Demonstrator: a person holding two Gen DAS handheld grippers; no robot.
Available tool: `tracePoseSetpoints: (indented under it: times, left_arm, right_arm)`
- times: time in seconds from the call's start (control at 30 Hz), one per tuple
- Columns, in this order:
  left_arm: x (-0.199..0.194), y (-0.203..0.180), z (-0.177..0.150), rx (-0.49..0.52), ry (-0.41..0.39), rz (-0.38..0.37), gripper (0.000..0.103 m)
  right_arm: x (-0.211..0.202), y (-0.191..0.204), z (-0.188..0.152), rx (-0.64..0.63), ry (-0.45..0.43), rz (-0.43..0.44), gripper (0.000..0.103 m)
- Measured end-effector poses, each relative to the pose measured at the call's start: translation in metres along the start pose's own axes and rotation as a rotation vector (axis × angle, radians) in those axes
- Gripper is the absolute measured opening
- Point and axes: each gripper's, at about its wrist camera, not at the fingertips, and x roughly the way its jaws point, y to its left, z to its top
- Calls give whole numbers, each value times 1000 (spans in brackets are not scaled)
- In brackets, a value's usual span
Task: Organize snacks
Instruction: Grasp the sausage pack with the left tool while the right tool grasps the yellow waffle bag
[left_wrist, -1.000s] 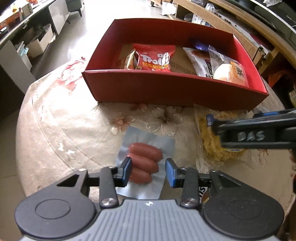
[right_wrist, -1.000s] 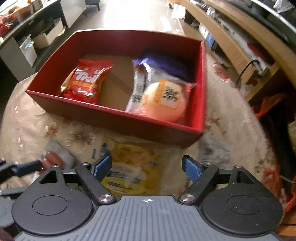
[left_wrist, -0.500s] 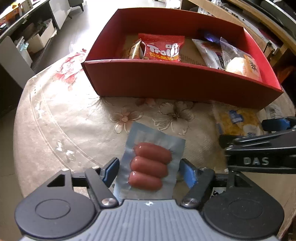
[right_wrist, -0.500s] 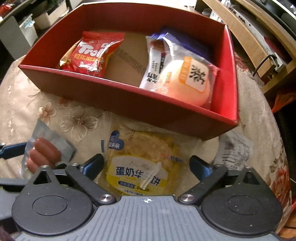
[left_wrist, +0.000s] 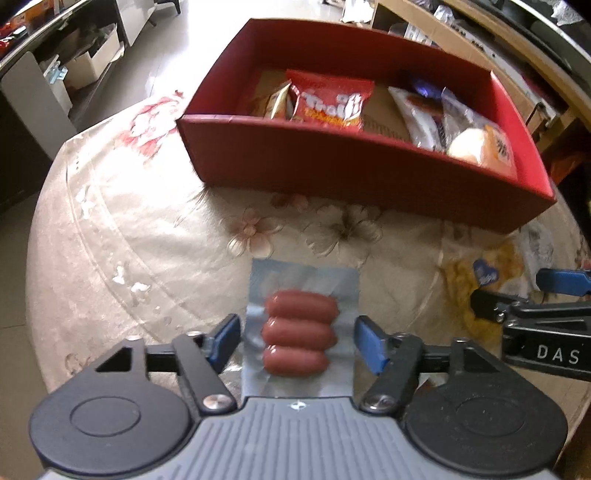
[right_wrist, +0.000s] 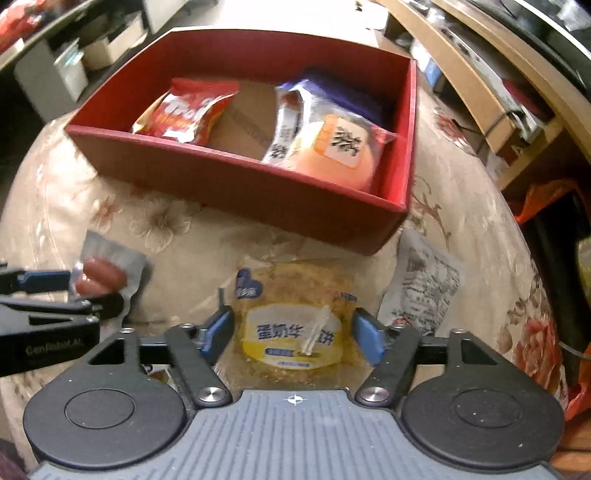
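Change: since 1 s ago your left gripper (left_wrist: 297, 338) has spread its jaws and come forward, so the sausage pack (left_wrist: 300, 338) that sat ahead of the fingertips now lies between them; your right gripper (right_wrist: 293, 330) has closed in over the yellow waffle pack (right_wrist: 295, 325), which was further ahead before.
Left gripper: released, jaws wide, 1 blue pad on each side of the sausage pack, neither visibly touching it.
Right gripper: also released, pads flanking the waffle pack; whether they touch the wrapper I cannot tell.
Sausage pack: flat on the floral tablecloth (left_wrist: 122, 236), near the front wall of the red box (left_wrist: 369, 173), 3 sausages stacked across its width.
Waffle pack: flat on the cloth just in front of the box's right corner, beside a white printed packet (right_wrist: 424, 280).
Box contents: a red Trolli bag (left_wrist: 330, 101), a round bun in clear wrap (right_wrist: 332, 155) and other wrappers.
Meaning: you look lined up for 2 grasps; clench next, then lift over the front wall.
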Motion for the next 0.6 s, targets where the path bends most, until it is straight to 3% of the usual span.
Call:
tracePoseSetpoints:
  times: [0.03, 0.1, 0.23, 0.33, 0.4, 0.6]
  left_arm:
    - [0, -2, 0, 2, -8, 2, 75]
    - [4, -6, 4, 5, -9, 13, 80]
    - [19, -9, 8, -9, -6, 70, 80]
    - [20, -10, 10, -9, -17, 82, 79]
    - [17, -10, 11, 1, -25, 83, 71]
    - [10, -6, 3, -10, -12, 58, 71]
  right_arm:
    - [0, -2, 2, 14, 3, 7, 88]
    - [1, -6, 5, 36, -1, 5, 89]
    - [18, -1, 8, 33, 33, -20, 96]
    - [24, -4, 8, 57, 26, -17, 96]
    - [23, -4, 10, 49, 20, -12, 92]
    - [9, 4, 8, -27, -6, -12, 72]
